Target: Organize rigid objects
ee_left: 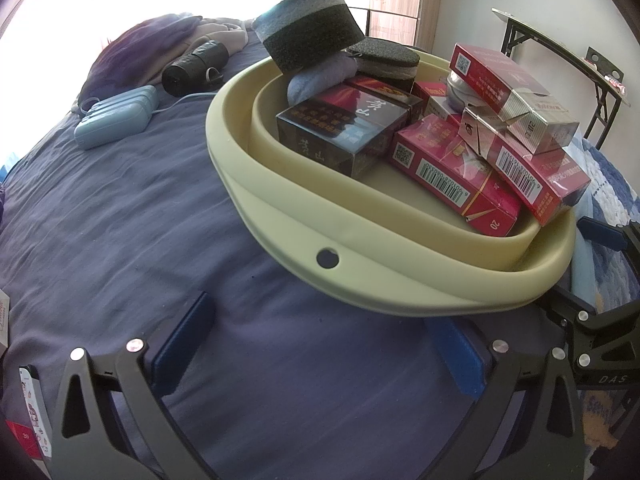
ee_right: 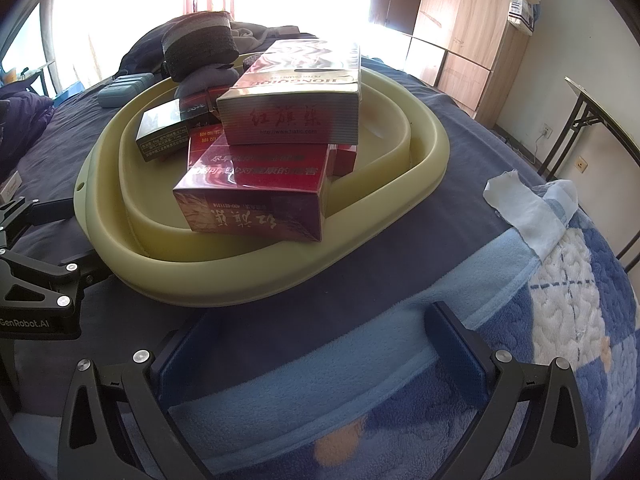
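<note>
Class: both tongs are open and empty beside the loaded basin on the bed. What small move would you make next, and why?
Probably swing the left tongs left toward the white and red box at the left edge of its view. It lies outside the cream basin, where the other boxes are piled, and the jaws are open with nothing between them. The right tongs hover over the blanket.

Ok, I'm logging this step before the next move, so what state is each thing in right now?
Left claw: open, empty, above the bedsheet.
Right claw: open, empty, above the blanket.
Basin: collapsed flat, resting on the bed, loaded.
Cigarette packs: piled loosely in the basin, some leaning.
Foam pad: tilted on top of the pile.
Power strip: lying on the bed outside the basin.
</note>
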The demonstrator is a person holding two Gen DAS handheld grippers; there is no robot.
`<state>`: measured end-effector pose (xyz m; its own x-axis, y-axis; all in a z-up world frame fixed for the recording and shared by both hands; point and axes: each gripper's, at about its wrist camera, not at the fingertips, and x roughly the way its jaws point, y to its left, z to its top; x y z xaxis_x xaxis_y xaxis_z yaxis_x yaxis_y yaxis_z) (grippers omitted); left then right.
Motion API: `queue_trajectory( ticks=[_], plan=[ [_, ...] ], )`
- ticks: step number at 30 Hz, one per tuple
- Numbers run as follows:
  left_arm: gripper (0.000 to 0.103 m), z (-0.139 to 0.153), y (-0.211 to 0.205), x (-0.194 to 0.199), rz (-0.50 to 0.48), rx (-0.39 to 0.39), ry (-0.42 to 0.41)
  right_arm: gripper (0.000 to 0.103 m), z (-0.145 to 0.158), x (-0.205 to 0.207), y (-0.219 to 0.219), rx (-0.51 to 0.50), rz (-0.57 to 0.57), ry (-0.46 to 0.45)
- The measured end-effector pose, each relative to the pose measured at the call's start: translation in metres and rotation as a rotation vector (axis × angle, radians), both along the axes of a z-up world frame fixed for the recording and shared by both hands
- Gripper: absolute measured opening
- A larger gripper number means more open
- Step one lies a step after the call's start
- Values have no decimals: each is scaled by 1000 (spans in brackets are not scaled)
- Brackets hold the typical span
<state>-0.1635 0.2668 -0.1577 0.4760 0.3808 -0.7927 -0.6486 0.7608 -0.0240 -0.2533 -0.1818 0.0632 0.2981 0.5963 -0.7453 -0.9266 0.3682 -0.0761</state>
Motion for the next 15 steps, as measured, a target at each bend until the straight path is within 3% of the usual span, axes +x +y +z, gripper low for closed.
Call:
queue_trajectory(
  ticks=[15],
  plan=[
    [103, 0, 0, 0, 0, 0, 0, 103, 0, 0, 0, 0, 0, 0]
  ],
)
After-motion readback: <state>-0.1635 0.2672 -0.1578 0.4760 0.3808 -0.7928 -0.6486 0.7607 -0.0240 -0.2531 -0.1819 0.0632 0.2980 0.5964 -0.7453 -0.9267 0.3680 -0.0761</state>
